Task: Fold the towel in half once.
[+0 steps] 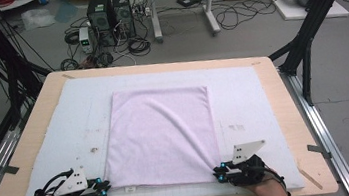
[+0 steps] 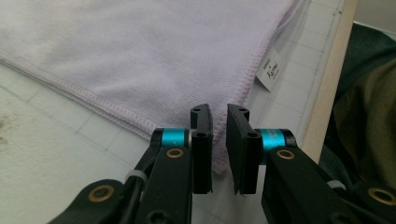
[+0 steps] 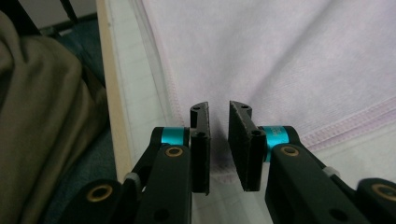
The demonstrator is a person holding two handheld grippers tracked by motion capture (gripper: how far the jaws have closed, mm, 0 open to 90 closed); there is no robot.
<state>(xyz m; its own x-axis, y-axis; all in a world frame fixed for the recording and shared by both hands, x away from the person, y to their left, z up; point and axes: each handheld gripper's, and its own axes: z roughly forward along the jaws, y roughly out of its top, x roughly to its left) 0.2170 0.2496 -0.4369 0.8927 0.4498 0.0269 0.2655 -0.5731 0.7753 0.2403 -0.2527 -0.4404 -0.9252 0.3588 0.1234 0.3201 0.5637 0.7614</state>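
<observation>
You had the lilac towel [image 1: 161, 132] lying flat in the middle of the white grid mat [image 1: 57, 142] on the desk [image 1: 297, 128], folded, with its near edge just short of the mat's front border. Your left hand-held gripper [image 1: 104, 188] sat at the near left corner and your right hand-held gripper [image 1: 218, 172] at the near right corner. Both stood slightly parted, a narrow gap between the pads, and neither was clamped on cloth; each corner lay in or just under that gap, on the mat.

The risk, as I judged it, was a partial catch. The hem showed stacked layers, so closing from there could have pinched only the top one and let the rest peel away. Closing too low could also have nipped the mat.

The left gripper view showed the small white care label [image 2: 270, 70] on the near edge and the layered stitched hem, details too small to read from above. The high view alone showed a diagonal crease running toward the right corner and how squarely the towel lay.
</observation>
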